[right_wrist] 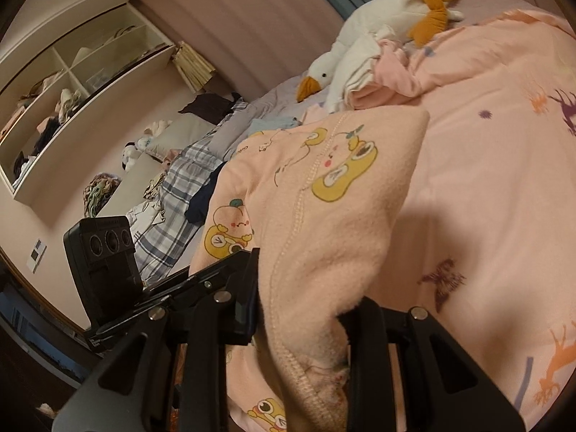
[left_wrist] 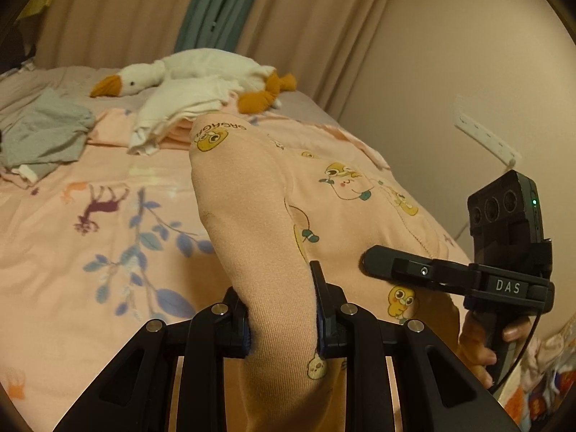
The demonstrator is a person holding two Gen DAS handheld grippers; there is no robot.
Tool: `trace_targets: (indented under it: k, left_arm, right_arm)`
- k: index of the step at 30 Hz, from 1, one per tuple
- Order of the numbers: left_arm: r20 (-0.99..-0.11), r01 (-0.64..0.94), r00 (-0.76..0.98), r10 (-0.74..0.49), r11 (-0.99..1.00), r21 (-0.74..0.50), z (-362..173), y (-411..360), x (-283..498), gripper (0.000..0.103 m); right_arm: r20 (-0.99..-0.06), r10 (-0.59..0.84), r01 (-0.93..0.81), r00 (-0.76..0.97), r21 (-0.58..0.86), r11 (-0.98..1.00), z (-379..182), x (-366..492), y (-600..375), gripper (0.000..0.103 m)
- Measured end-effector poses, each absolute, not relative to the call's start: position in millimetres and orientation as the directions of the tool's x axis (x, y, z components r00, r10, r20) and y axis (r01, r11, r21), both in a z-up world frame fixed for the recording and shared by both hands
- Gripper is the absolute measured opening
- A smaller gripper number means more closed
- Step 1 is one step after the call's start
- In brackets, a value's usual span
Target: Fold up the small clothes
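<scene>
A small peach fleece garment (left_wrist: 252, 201) with yellow cartoon prints is lifted off the bed. My left gripper (left_wrist: 280, 320) is shut on a bunched part of it, the cloth filling the space between the fingers. My right gripper (right_wrist: 302, 324) is shut on another edge of the same garment (right_wrist: 324, 194), with a seam running between the fingers. In the left wrist view the right gripper (left_wrist: 381, 264) reaches in from the right over the cloth. In the right wrist view the left gripper (right_wrist: 223, 273) sits at the left under the garment's edge.
The bed has a pink printed cover (left_wrist: 90, 216). A white goose plush (left_wrist: 187, 72) lies at its far side on folded white and pink clothes (left_wrist: 169, 122). A grey garment (left_wrist: 43, 133) lies at far left. A plaid blanket (right_wrist: 180, 187) and shelves (right_wrist: 72, 82) show in the right wrist view.
</scene>
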State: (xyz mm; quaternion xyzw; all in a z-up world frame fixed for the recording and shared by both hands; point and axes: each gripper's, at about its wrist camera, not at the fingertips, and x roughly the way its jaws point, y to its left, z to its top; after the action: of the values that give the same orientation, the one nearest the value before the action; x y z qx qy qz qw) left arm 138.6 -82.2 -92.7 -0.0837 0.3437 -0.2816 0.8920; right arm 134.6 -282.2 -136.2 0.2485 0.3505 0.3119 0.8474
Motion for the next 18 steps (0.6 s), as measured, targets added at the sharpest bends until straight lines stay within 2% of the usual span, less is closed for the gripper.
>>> trace_targets:
  k: [5,11,18]
  left_arm:
    - [-0.595,0.392,0.653,-0.468,0.881,-0.263,-93.6,-63.5,138.5,0.023]
    - [-0.62,0.342,0.644,-0.448,0.894,-0.29,-98.4,-32.5,141.8,0.023]
    - [-0.672,0.284,0.635,-0.38,0.924,-0.255,-121.4,-26.2,153.3,0.023]
  right_arm:
    - [-0.484,0.69,-0.382,0.538,0.589,0.712,-130.0,148.9,-244.8,0.027]
    - [-0.52,0.689,-0.401,0.504,0.566,0.72,-133.1,158.7,-212.5,0.027]
    - [-0.582,0.651,-0.394,0.487,0.519,0.759,-153.9,171.4,-186.8,0.027]
